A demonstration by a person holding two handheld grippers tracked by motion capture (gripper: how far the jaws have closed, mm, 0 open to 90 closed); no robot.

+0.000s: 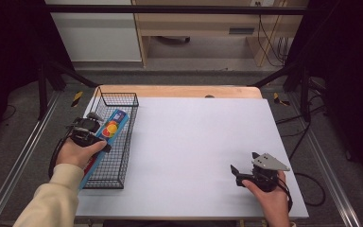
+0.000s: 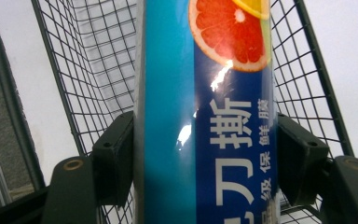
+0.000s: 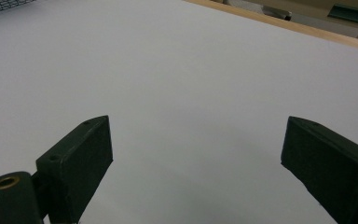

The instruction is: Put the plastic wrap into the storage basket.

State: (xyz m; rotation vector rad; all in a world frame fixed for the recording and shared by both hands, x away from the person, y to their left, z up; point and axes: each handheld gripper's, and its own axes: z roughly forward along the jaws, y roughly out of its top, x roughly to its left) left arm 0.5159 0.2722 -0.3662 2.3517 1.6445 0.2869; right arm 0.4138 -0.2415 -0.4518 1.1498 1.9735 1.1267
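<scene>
1. High view: wire basket (image 1: 123,101) at the left edge of the white table (image 1: 198,151). A long blue box (image 1: 109,135), printed with citrus fruit, lies slanted along the basket's length, with its near end out past the near rim. The left gripper (image 1: 96,135) is clamped across the box near its middle, above the basket. Placement looks nearly done; lowering and letting go are left. Whether the box's far end already rests on the basket floor is hard to tell from here. The right gripper (image 1: 244,169) sits low at the table's near right, jaws spread, holding nothing.

2. Left gripper view: both black jaws press the box (image 2: 205,116) from either side, a firm hold. Basket (image 2: 98,70) mesh walls rise close on both sides, leaving a narrow margin for sideways moves; withdrawal is judged easiest straight up.

3. Right gripper view: the right gripper (image 3: 196,154) has its jaws wide apart over bare table (image 3: 191,70). Open room lies all around; the basket (image 3: 4,5) corner is far off at upper left, and the wooden table edge (image 3: 279,23) is well away.
</scene>
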